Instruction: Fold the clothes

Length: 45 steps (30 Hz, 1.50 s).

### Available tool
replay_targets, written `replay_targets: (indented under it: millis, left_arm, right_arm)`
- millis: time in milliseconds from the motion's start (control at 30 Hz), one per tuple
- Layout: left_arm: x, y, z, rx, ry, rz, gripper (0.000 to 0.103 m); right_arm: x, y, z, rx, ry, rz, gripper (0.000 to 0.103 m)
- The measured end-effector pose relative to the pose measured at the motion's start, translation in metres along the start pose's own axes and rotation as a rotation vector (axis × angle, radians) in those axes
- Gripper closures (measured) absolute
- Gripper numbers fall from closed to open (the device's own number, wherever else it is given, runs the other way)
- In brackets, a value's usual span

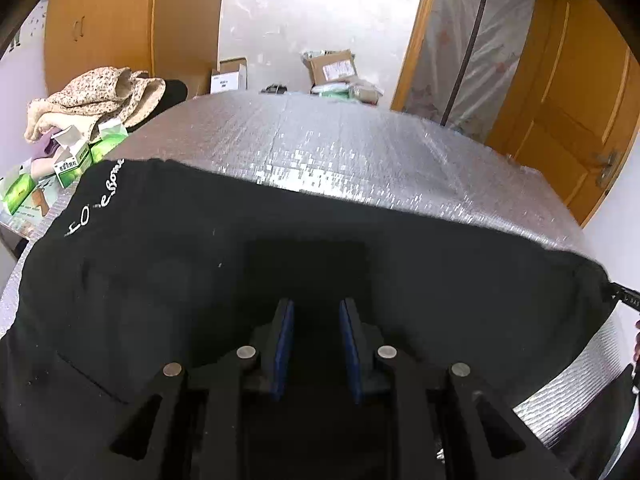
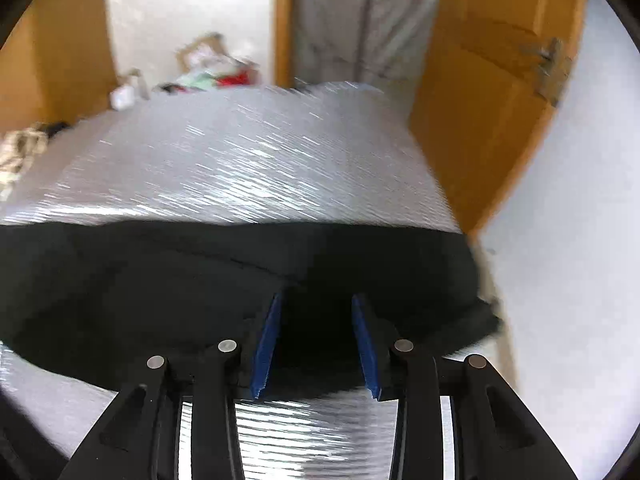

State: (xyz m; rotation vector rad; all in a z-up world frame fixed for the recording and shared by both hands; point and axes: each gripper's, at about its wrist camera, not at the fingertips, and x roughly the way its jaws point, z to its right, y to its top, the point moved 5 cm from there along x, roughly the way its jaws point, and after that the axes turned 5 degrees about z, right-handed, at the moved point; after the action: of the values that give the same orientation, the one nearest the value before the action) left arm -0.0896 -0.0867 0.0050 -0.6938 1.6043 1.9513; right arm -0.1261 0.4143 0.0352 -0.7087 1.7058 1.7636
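Observation:
A black garment (image 1: 280,248) with white lettering (image 1: 104,196) lies spread across the silver foil-covered table (image 1: 320,132). My left gripper (image 1: 317,305) hovers low over the garment's middle, open, blue pads (image 1: 285,340) apart with only dark cloth beneath. In the blurred right wrist view the same black garment (image 2: 160,280) stretches across the table (image 2: 240,160). My right gripper (image 2: 318,299) is open over the garment near its front edge. Whether its fingers touch the cloth cannot be told. A dark gripper part (image 1: 626,294) and a hand (image 1: 636,344) show at the far right edge.
A beige floral garment (image 1: 96,96) and green boxes (image 1: 72,162) sit at the table's left back. Cardboard boxes (image 1: 332,66) lie on the floor beyond. A wooden door (image 1: 568,92) stands right, and the table's right edge (image 2: 452,216) drops off close to the garment.

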Motion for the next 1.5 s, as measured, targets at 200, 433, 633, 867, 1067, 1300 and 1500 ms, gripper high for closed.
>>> replay_targets:
  millis: [200,433,633,867,1067,1300,1500]
  left_arm:
    - [0.005,0.002,-0.020,-0.035,0.043,-0.008,0.079]
    - [-0.021,0.005,-0.054,-0.109,0.076,0.063,0.079]
    - [-0.048,-0.001,-0.094,-0.173,0.129,0.092,0.079]
    - [-0.074,-0.015,-0.138,-0.222,0.200,0.090,0.079]
    - [-0.073,-0.039,-0.171,-0.281,0.228,0.058,0.079]
    - [-0.107,-0.054,-0.189,-0.310,0.253,0.112,0.079]
    - [-0.133,-0.075,-0.168,-0.257,0.182,0.129,0.079]
  right_arm:
    - [0.035,0.012,-0.021,0.046,0.085,-0.076,0.065]
    - [0.022,0.021,-0.035,0.042,0.064,-0.020,0.065]
    - [-0.011,-0.016,-0.133,-0.105,0.301,-0.013,0.065]
    - [0.012,-0.041,-0.180,-0.192,0.314,-0.087,0.064]
    - [0.021,-0.033,-0.180,-0.181,0.272,-0.089,0.063]
    - [-0.011,-0.032,-0.189,-0.168,0.295,-0.044,0.062]
    - [-0.087,-0.077,-0.190,-0.174,0.388,0.031,0.062]
